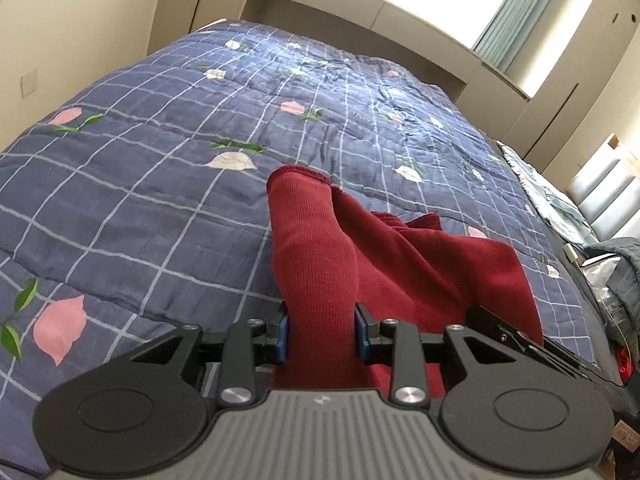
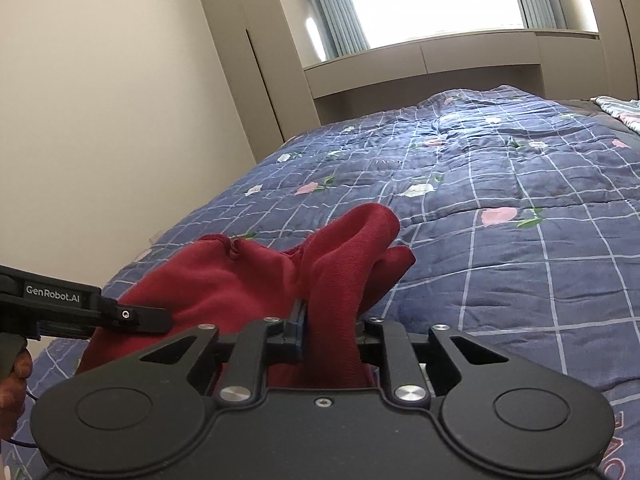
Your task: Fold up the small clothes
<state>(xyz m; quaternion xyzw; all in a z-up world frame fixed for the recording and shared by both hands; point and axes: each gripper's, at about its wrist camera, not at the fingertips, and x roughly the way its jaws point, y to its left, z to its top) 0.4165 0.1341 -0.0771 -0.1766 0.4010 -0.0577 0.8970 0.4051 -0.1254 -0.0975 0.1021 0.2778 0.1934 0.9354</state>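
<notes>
On the bed: a dark red ribbed knit garment (image 1: 400, 248) lies bunched on a navy quilt with a pale grid and pink and white flower prints (image 1: 140, 184), near the edge closest to the person.
Left claw (image 1: 321, 334): part open, blue pads either side of a rolled length of the red knit that runs forward between them. The cloth fills the gap and seems to touch both pads; whether it is pinched firmly I cannot tell.
Right claw (image 2: 330, 338): also part open, a thick fold of the same garment standing up between its pads and looking caught there.
Layout: the two claws sit just beside each other on the garment, the left one's black finger reaching in at the left edge of the right wrist view.
Step in hand: judged as the end of a fold, both ends of the garment carried together and set on the quilt.
Next move: probably letting go cleanly, drawing back without dragging the knit, then flattening the bunched layers.
Risk: loose ribbed cloth may snag on a pad and undo the fold.
Writing: "GenRobot.AI" in white on the left claw's black finger.
</notes>
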